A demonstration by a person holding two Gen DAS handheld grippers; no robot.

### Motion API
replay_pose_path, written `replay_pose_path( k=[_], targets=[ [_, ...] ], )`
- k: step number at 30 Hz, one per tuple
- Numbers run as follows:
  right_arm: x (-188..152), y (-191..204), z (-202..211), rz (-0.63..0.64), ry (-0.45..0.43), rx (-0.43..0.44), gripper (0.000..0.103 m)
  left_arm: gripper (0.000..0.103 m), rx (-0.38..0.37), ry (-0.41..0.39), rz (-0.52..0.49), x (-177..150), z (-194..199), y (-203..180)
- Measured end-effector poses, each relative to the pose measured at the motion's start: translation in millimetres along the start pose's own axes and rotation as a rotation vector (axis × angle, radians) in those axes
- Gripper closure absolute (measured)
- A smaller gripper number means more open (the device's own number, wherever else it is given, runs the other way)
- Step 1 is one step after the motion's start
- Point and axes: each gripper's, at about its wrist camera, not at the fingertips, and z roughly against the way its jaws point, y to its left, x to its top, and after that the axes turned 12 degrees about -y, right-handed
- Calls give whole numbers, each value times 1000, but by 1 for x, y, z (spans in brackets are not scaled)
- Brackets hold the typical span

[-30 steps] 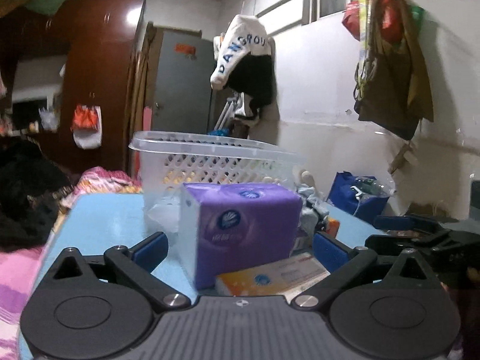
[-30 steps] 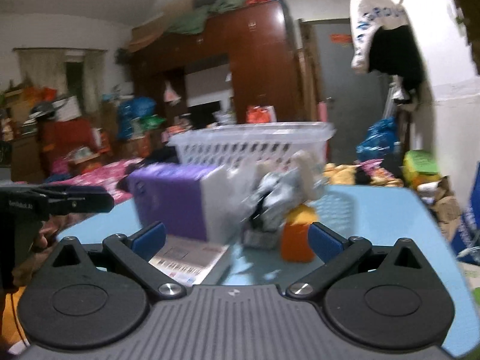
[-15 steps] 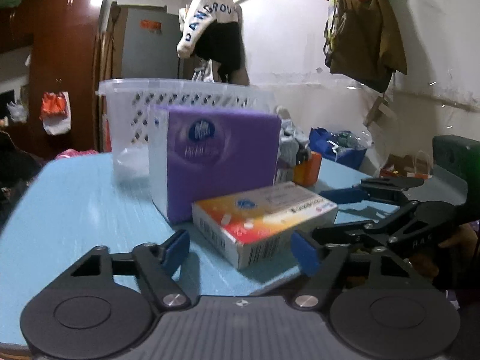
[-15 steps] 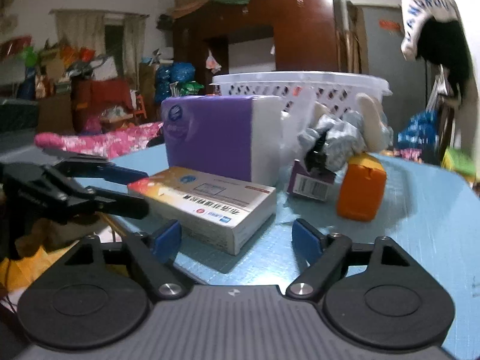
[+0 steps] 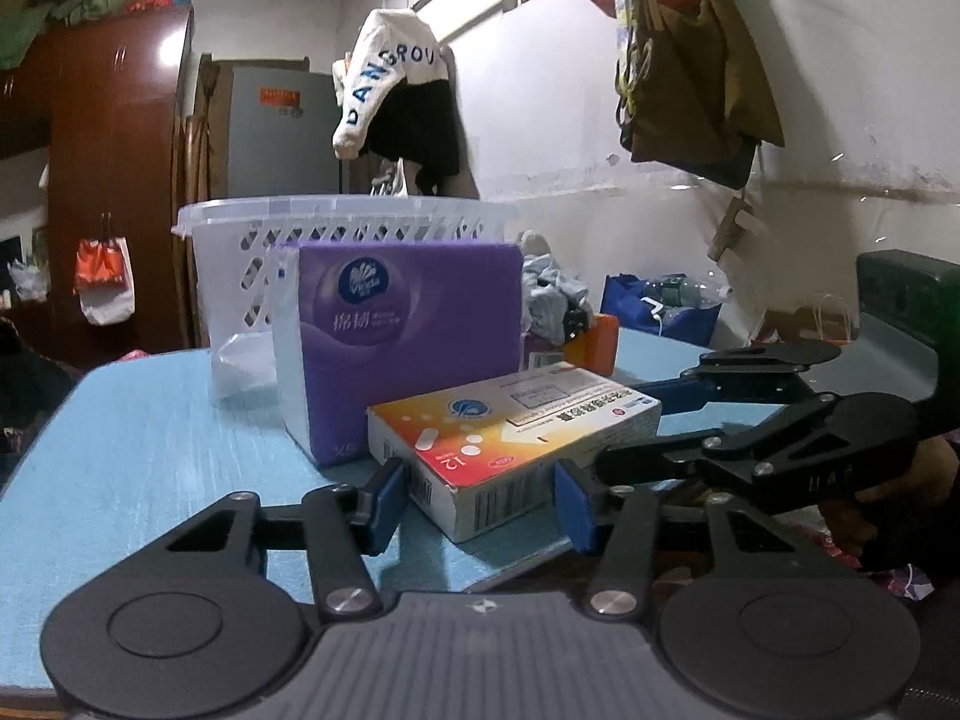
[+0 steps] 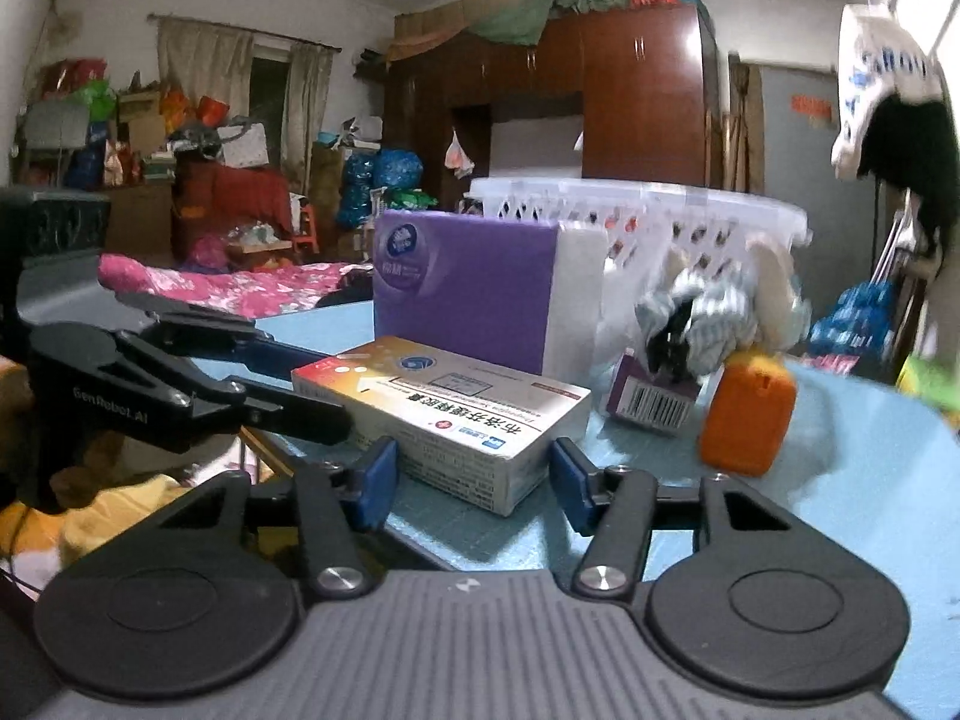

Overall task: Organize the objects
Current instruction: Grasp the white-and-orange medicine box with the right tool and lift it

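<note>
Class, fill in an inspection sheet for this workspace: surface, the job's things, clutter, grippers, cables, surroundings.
Surface: blue table, mostly bare near its left edge.
Job's things: medicine box lying flat at the near edge; purple tissue pack upright behind it; white basket behind that.
Clutter: orange container, crumpled cloth, small barcoded box.
Grippers: left gripper and right gripper each straddle an end of the medicine box, jaws closing, pads not yet pressing.
Cables: nothing seen.
Surroundings: wardrobe, hanging clothes, bags.
</note>
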Motion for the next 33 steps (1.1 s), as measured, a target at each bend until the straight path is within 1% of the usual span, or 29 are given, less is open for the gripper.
replay_pose_path(
  k=[4, 8, 12, 16, 19, 22, 24, 26, 30, 33],
  targets=[
    [13, 8, 11, 60, -35, -26, 46, 47, -5, -40, -20, 12, 9, -6],
    [27, 5, 18, 61, -64, -25, 47, 47, -5, -83, -39, 23, 17, -12],
    [37, 0, 18, 29, -80, -19, 48, 48, -5, -113, -54, 35, 20, -16],
    [55, -7, 13, 28, -97, -25, 48, 48, 3, -149, -66, 55, 15, -16],
    [77, -21, 1, 30, -108, -29, 48, 48, 18, -184, -79, 77, 3, -12],
    [101, -40, -19, 23, -98, -19, 48, 48, 32, -201, -89, 103, -16, -2],
    [119, -56, -40, 28, -78, -22, 48, 48, 40, -200, -95, 124, -36, 11],
    [137, -73, -65, 30, -62, -33, 48, 48, 47, -180, -81, 144, -60, 26],
    [157, -114, -121, -28, 7, -45, 48, 48, 51, -106, -26, 172, -117, 66],
    [157, -140, -161, -102, 79, -50, 48, 48, 54, -36, 59, 175, -158, 99]
  ],
)
